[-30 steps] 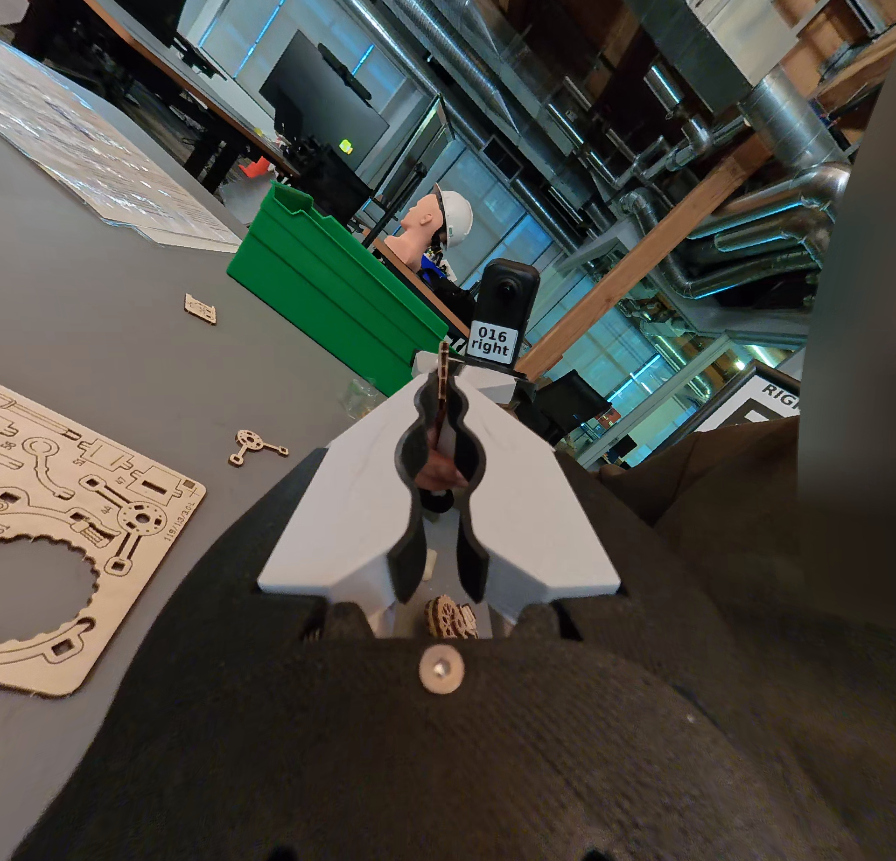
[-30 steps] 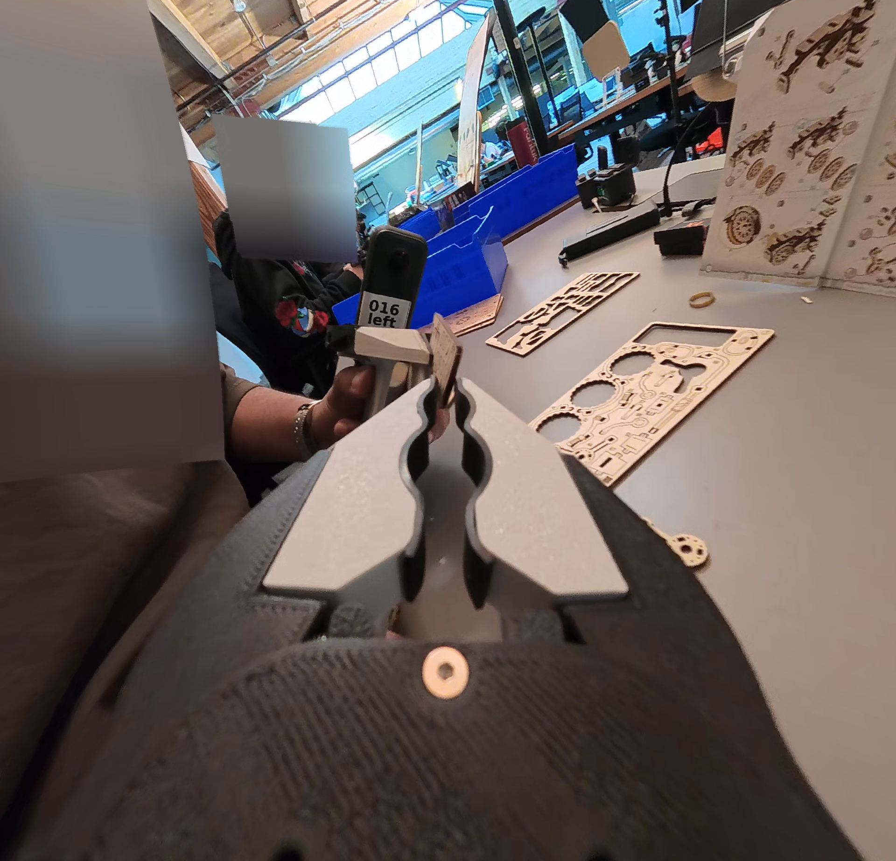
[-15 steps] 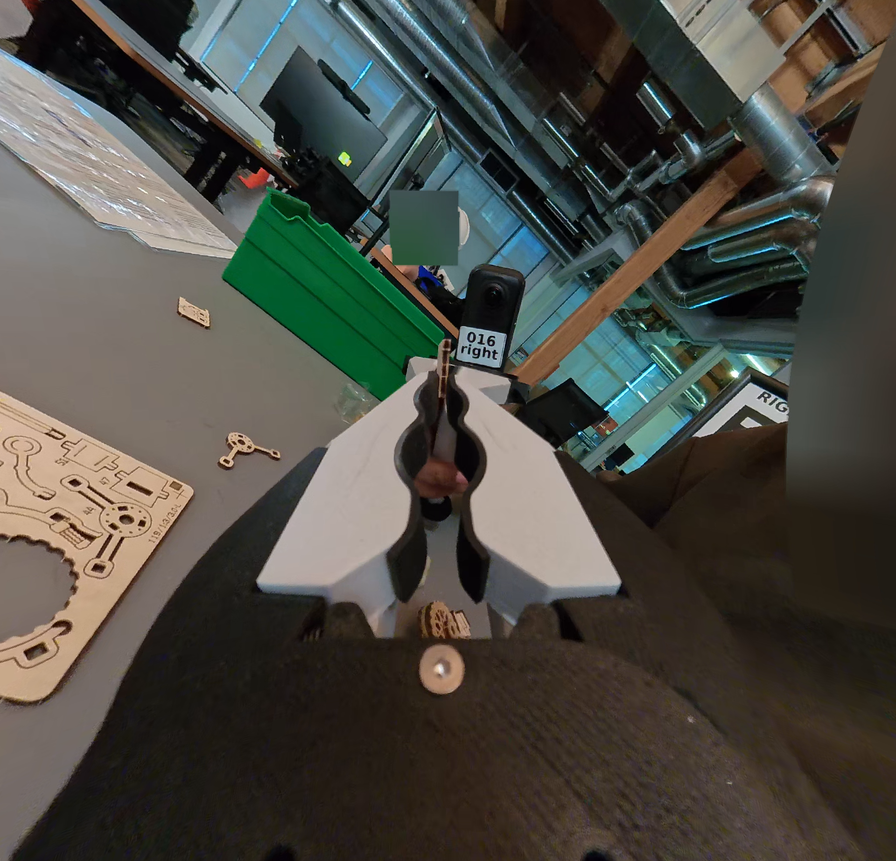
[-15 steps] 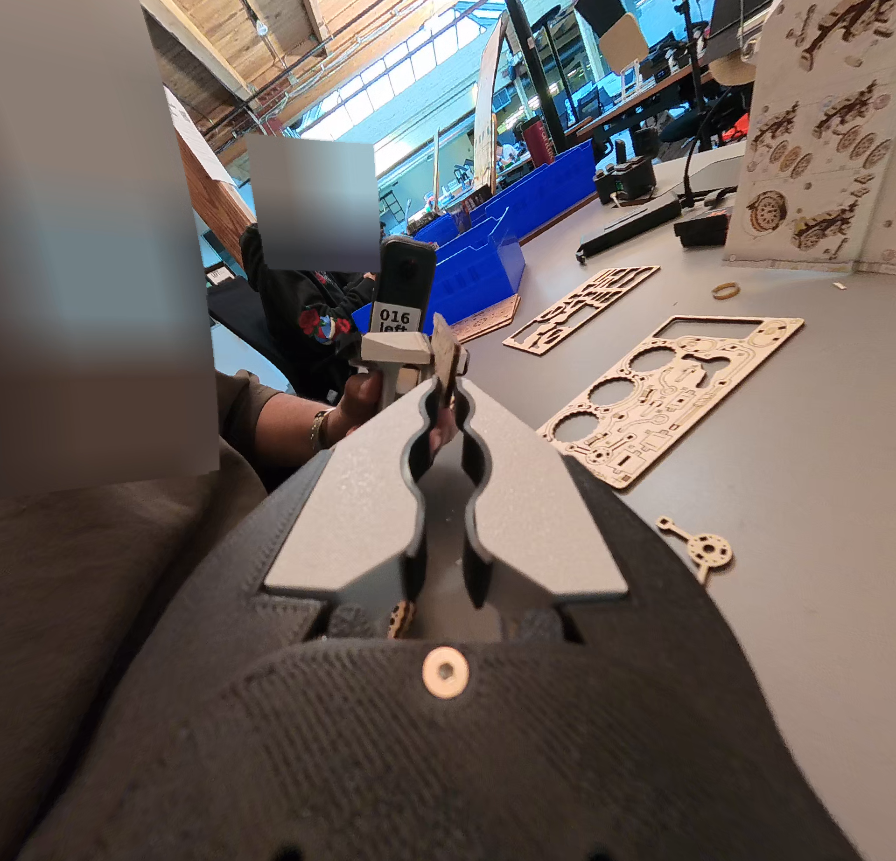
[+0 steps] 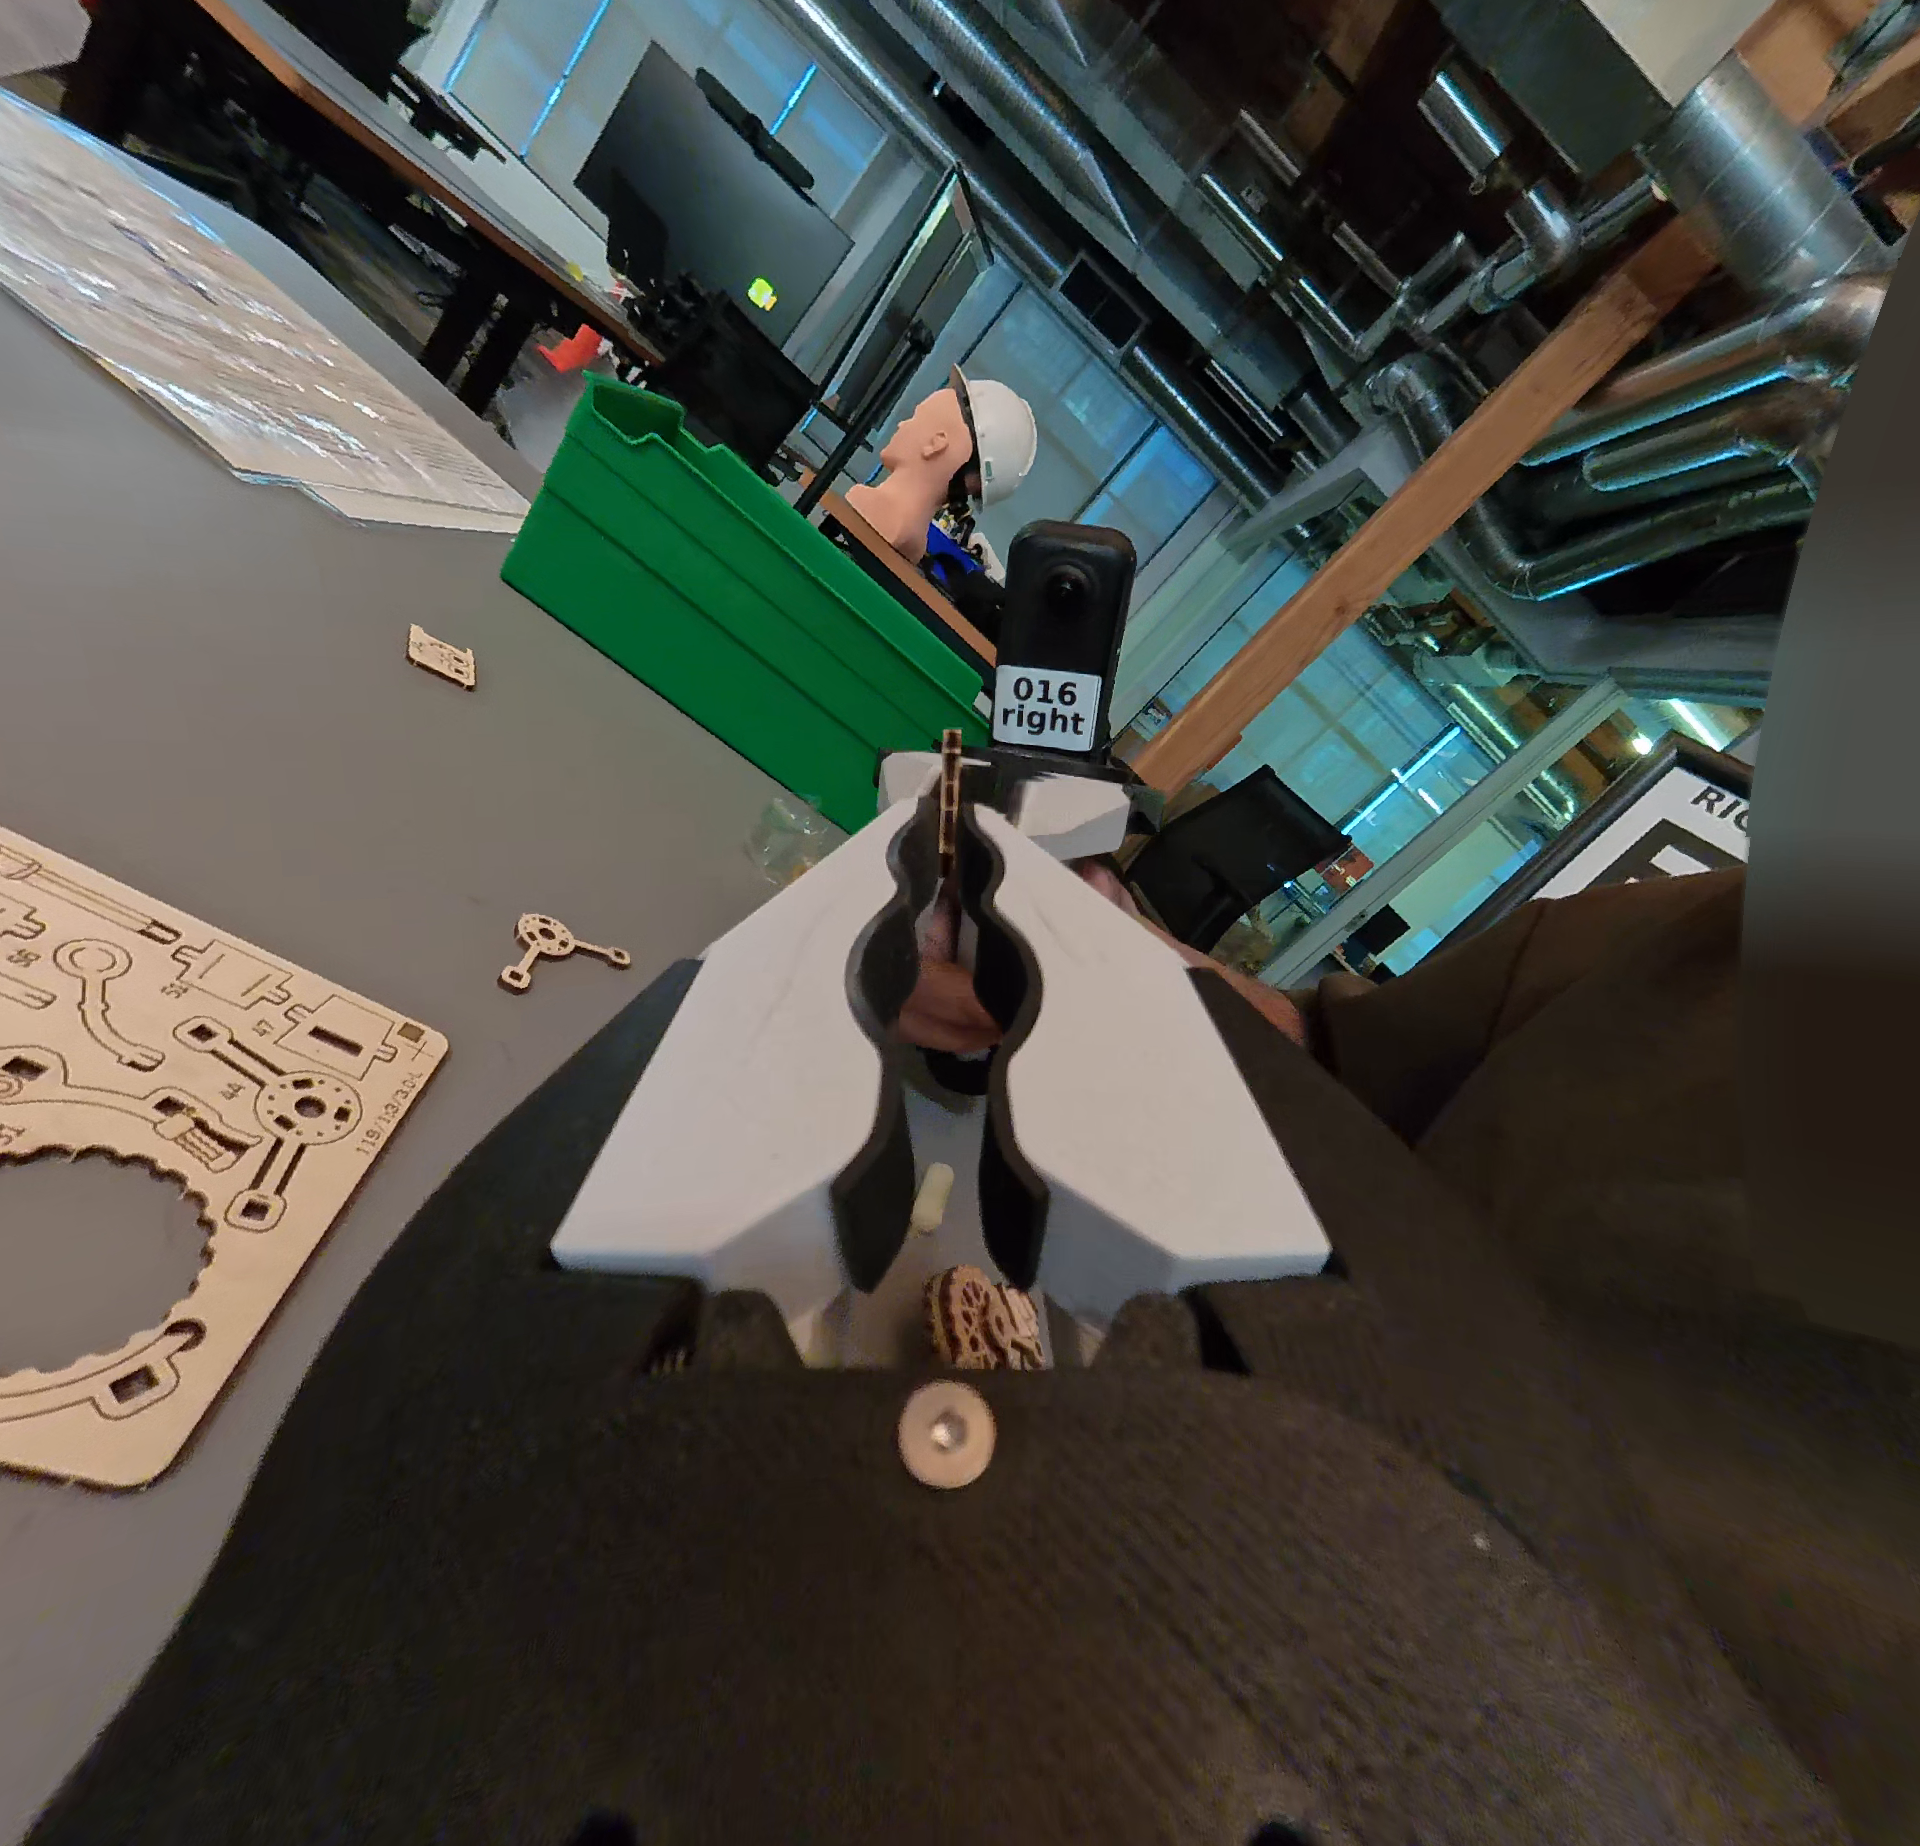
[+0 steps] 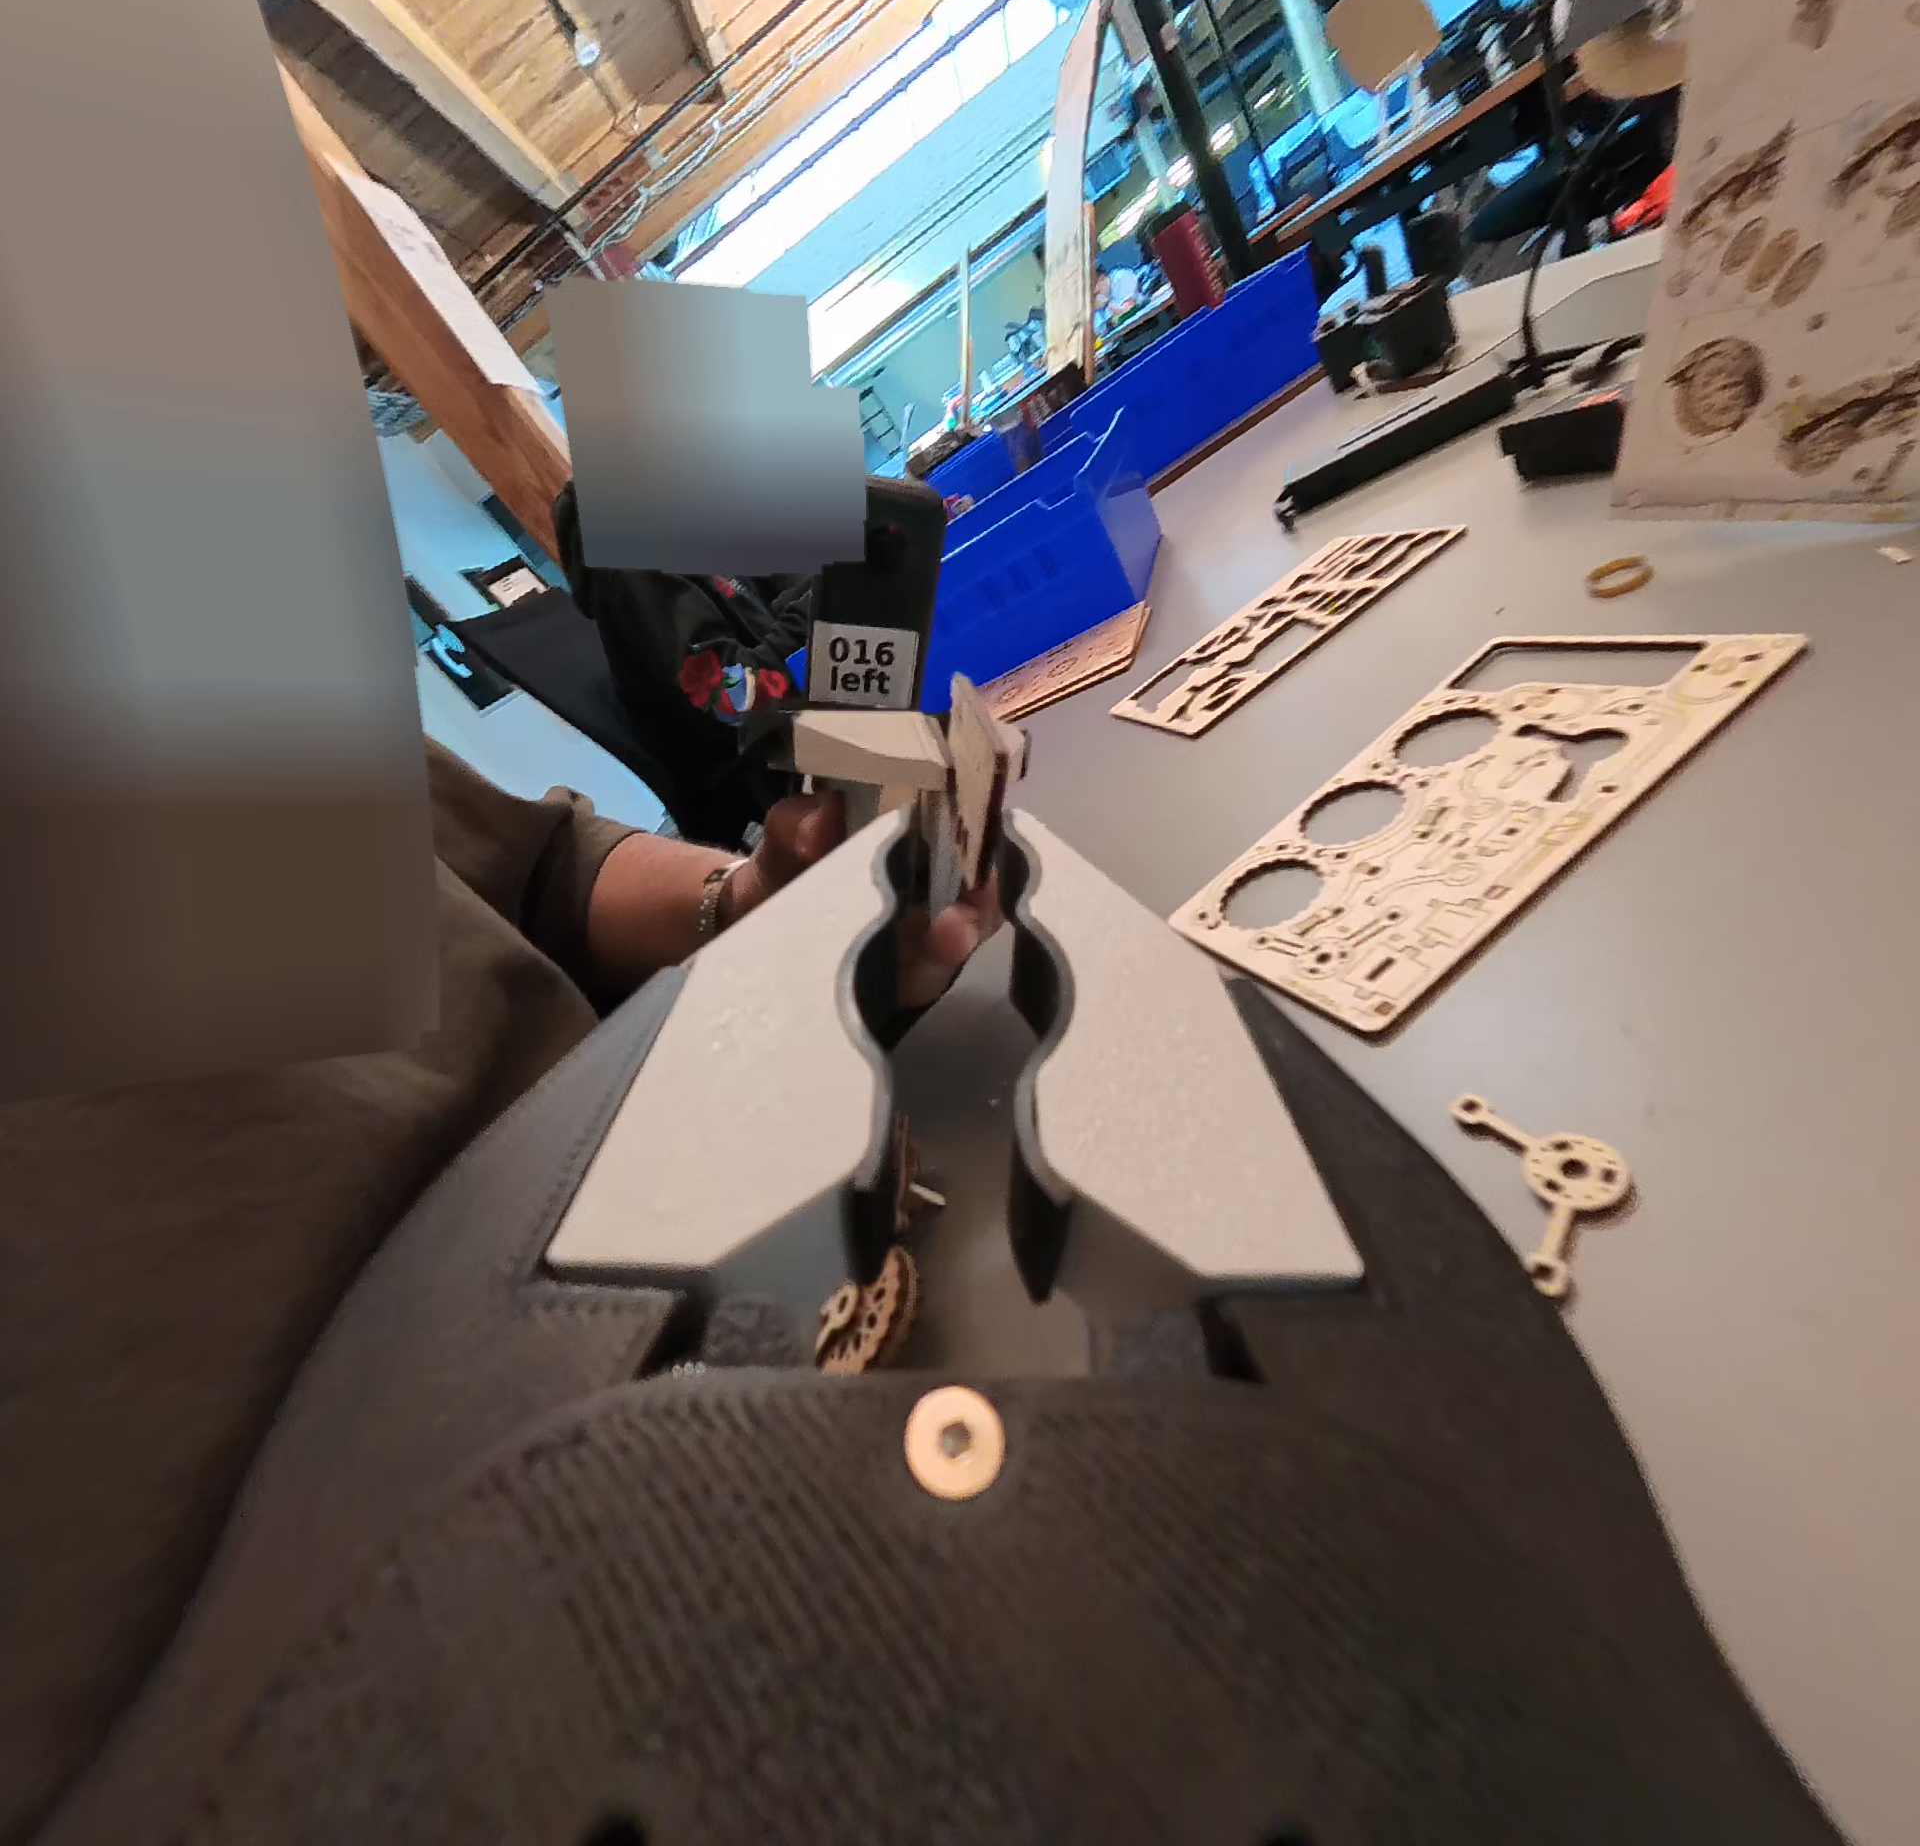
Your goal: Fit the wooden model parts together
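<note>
One thin, pale wooden part (image 5: pixel 950 799) with dark laser-cut edges.

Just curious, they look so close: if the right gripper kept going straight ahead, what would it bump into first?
Probably the thin wooden piece at its fingertips, pinched by the left gripper facing it; depth is hard to judge.

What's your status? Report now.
Left gripper shut on thin wooden part, held mid-air. Right gripper open around it. Loose key-shaped piece on table, clear of both.
</note>
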### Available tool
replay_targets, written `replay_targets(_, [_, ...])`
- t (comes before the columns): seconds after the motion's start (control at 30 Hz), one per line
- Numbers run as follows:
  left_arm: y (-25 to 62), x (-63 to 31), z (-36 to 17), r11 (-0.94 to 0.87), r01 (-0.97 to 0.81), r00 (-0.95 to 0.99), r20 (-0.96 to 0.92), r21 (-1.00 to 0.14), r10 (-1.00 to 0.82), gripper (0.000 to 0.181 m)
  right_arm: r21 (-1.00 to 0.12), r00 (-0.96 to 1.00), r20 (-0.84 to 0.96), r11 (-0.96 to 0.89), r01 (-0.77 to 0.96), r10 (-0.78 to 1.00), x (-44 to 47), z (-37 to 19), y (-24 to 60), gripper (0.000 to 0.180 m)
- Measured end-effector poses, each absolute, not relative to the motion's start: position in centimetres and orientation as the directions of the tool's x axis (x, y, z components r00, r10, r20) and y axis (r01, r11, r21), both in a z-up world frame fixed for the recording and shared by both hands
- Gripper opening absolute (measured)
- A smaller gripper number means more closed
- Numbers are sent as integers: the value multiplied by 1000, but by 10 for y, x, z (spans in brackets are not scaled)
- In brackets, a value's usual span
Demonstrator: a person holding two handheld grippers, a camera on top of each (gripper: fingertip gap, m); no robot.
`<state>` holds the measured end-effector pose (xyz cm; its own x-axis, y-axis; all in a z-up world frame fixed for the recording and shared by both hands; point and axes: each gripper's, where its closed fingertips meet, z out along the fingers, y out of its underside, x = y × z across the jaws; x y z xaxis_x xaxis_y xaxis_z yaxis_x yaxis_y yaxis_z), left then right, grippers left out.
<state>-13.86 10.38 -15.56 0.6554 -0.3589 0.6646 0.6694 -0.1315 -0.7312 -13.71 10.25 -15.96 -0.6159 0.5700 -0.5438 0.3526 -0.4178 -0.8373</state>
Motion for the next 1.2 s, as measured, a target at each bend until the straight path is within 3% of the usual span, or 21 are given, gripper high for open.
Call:
replay_targets(0.4, [101, -148, -151, -113, 699, 631, 683, -706, -369, 1, -857, -606, -515, -394, 333, 607, -139, -161, 109, 3])
replay_targets(0.73, [102, -147, -153, -113, 675, 658, 664, -729, -354, 1, -864, -593, -503, -368, 343, 628, -140, -165, 106, 10])
replay_targets(1.2, [104, -139, -160, -136, 632, 695, 636, -763, -336, 1, -875, -578, -484, -346, 339, 657, -140, -168, 106, 4])
